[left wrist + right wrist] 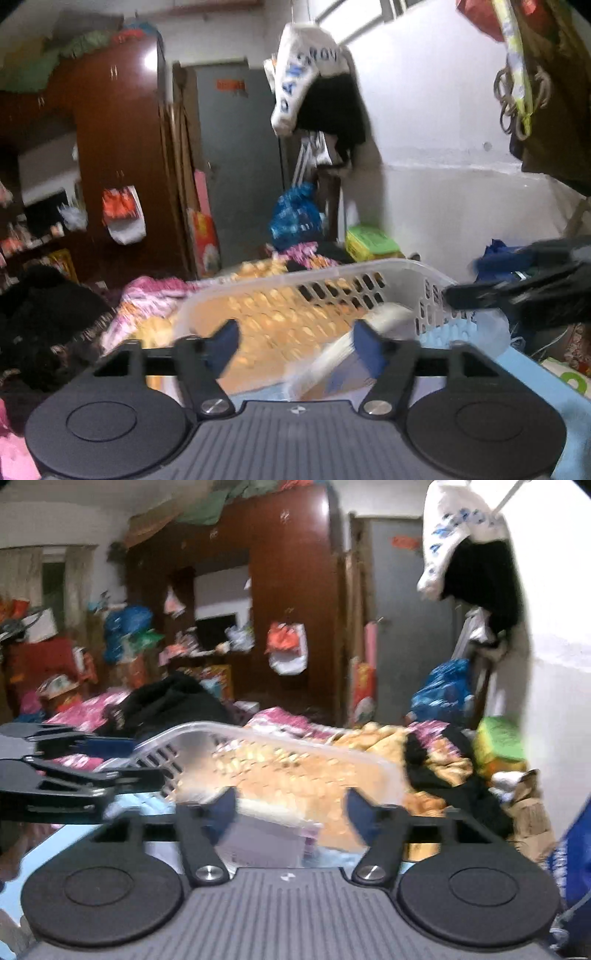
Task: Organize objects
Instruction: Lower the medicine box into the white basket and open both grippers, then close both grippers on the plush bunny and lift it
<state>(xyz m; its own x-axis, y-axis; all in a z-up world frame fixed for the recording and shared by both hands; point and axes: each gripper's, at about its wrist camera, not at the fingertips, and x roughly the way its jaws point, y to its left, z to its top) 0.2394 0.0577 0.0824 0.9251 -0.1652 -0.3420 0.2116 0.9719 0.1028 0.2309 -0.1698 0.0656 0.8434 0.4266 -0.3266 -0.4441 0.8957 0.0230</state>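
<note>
A white slotted plastic basket stands ahead on a light blue surface; it also shows in the right wrist view. My left gripper is open and empty, just short of the basket's near side. A blurred white flat item lies by its right finger. My right gripper is open and empty in front of the basket, above a white and purple flat item. The right gripper enters the left wrist view at the right. The left gripper enters the right wrist view at the left.
A bed with an orange and pink patterned blanket and black clothes lies beyond the basket. A brown wardrobe and grey door stand behind. Clothes hang on the white wall. A blue bag and green box sit by the wall.
</note>
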